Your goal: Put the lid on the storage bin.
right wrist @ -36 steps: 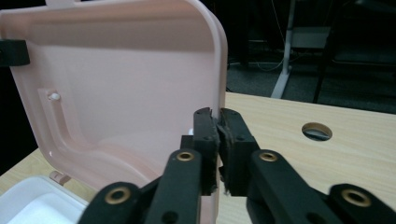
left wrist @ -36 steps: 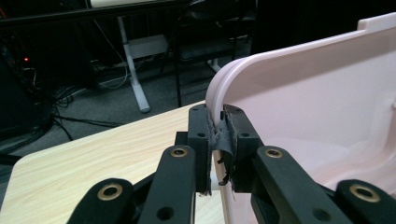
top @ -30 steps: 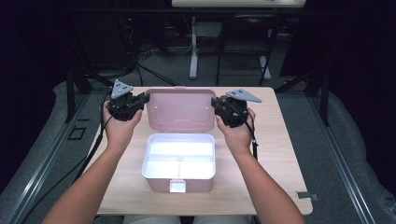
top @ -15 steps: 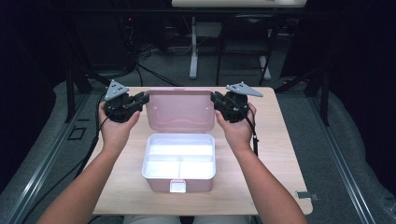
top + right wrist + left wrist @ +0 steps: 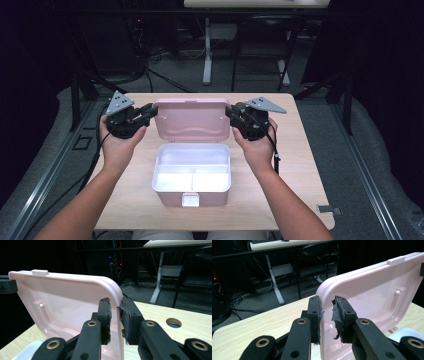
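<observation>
While the pink lid [image 5: 193,120] stands raised behind the box [image 5: 192,172], hinged along the box's far edge, each claw straddles one of its side edges: the left claw [image 5: 148,113] at the lid's left rim, the right claw [image 5: 232,113] at its right rim. The lid's long axis runs across the tabletop [image 5: 300,150] from one claw to the other, so both hands sit equally near it, one per end. In the left gripper view the rim [image 5: 325,315] passes between the two pads [image 5: 316,315] with a visible gap on each side, and the right gripper view shows the same, the rim [image 5: 117,312] standing clear of the pads [image 5: 106,317]. Both claws have just been opening, with the lid edge between the jaws, so I judge them released rather than clenched, and the lid seems to stay up by itself, leaning slightly back. Any retreat should go straight outward, left claw to the left and right claw to the right, along the lid's long axis, to avoid knocking it.

The box lies open near the person, its white inside split into one long compartment at the back and two smaller ones in front. All three look empty. A latch tab [image 5: 191,201] sits at the front wall.
</observation>
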`<state>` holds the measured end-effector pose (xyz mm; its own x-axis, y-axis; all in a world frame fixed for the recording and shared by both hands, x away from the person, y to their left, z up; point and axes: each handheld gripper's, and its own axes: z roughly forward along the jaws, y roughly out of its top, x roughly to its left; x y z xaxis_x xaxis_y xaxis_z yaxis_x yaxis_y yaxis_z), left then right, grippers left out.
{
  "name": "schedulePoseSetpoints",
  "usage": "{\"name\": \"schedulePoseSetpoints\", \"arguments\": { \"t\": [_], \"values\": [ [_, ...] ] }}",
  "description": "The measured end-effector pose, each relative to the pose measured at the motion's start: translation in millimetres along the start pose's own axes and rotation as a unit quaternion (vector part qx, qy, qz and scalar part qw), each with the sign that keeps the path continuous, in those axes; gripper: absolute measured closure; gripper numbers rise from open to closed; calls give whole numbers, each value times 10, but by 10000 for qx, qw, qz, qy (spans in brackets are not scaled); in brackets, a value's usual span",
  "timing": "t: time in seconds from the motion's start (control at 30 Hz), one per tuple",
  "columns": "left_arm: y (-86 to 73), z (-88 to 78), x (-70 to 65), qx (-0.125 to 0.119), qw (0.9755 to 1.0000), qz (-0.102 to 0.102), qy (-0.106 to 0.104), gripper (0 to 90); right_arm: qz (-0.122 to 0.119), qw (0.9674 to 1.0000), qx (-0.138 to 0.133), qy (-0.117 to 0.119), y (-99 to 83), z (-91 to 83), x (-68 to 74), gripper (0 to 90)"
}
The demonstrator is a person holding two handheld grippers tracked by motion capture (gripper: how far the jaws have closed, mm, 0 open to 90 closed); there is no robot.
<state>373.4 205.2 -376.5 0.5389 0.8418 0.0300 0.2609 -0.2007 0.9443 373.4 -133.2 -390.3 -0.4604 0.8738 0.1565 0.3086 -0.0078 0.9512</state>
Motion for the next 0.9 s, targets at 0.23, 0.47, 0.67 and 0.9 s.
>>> {"name": "schedulePoseSetpoints", "arguments": {
  "t": [0.23, 0.47, 0.67, 0.9],
  "values": [
    [-45, -91, -22, -98, 9999, -35, -120, 750, -60, 10000, -57, 39, -35, -77, 40, 768],
    [-82, -198, -57, -120, 9997, -4, -224, 749, -127, 9998, -142, 94, -91, -170, 84, 763],
    [-122, -300, -99, -103, 9995, 61, -309, 743, -210, 9994, -197, 167, -147, -266, 131, 749],
    [-193, -399, -140, -124, 9990, 91, -409, 742, -202, 9993, -151, 269, -191, -364, 159, 749]
  ]
}}
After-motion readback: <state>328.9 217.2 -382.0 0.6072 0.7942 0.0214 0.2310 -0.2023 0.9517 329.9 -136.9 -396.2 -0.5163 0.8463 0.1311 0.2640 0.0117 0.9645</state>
